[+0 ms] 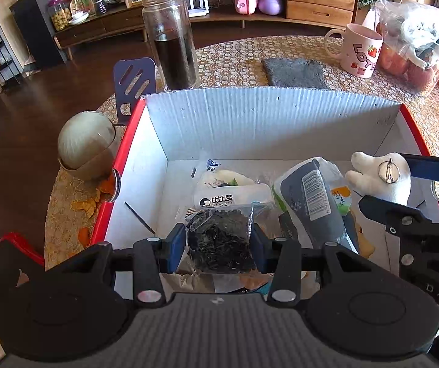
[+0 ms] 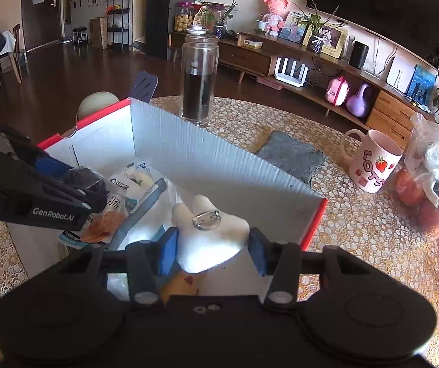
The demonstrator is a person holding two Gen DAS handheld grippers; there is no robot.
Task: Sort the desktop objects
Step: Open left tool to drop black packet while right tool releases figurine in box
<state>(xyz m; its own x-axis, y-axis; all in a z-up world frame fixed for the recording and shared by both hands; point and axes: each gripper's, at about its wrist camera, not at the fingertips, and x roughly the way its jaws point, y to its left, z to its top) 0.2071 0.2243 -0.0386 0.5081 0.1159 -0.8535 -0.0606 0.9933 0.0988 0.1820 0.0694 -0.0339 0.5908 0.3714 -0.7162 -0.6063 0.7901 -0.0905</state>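
Observation:
My left gripper [image 1: 219,245] is shut on a clear bag of dark dried bits [image 1: 221,240], held over the open white box with red rims [image 1: 250,122]. My right gripper [image 2: 211,245] is shut on a white plush toy with a metal pin on its back [image 2: 208,230], also over the box. In the left wrist view the plush toy [image 1: 378,178] and the right gripper [image 1: 403,184] come in from the right edge. Inside the box lie a white snack packet [image 1: 228,193] and a grey barcoded pouch [image 1: 311,196].
A tall glass jar of dark liquid [image 1: 172,43] stands behind the box, with a grey cloth [image 1: 294,72], a pink mug [image 1: 361,50] and a plastic bag of fruit [image 1: 415,52] to the right. A round lidded bin [image 1: 86,144] and a slotted spatula [image 1: 133,82] sit left of the box.

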